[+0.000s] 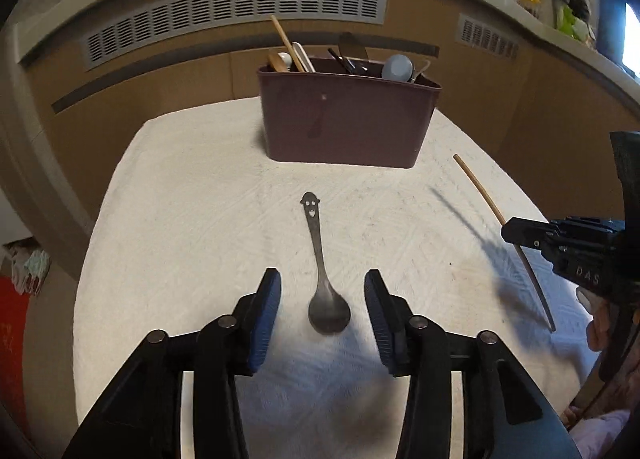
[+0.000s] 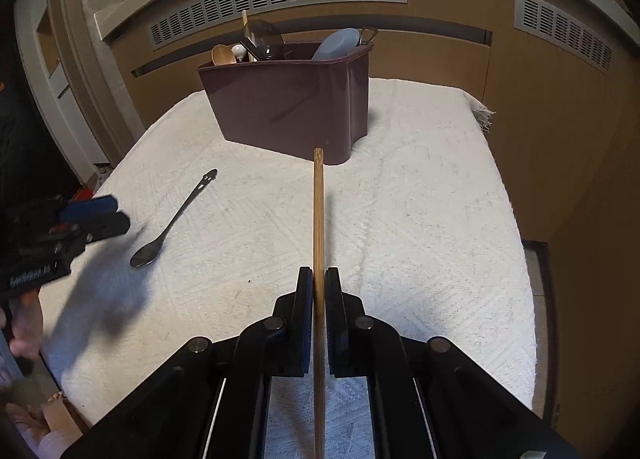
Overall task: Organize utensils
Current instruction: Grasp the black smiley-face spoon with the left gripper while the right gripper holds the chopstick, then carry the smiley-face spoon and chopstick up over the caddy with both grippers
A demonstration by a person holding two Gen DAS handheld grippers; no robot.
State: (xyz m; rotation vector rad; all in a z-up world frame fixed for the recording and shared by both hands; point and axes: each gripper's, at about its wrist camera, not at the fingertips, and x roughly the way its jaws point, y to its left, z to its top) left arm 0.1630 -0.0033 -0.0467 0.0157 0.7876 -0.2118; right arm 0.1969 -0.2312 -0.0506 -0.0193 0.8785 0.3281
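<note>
Chopstick (image 2: pixel 318 219) sits clenched in right tool (image 2: pixel 319 287), aimed at the maroon utensil caddy (image 2: pixel 288 103). Left tool (image 1: pixel 322 291), released, straddles the smiley-handled spoon (image 1: pixel 322 279) before it; closing comes next.

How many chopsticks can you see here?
2. One chopstick is held in the right gripper, pointing toward the purple bin. Another chopstick stands in the bin's left end. More may be hidden inside the bin.

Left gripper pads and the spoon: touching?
Apart. Left wrist view shows the left gripper open, white cloth visible between each pad and the spoon bowl.
</note>
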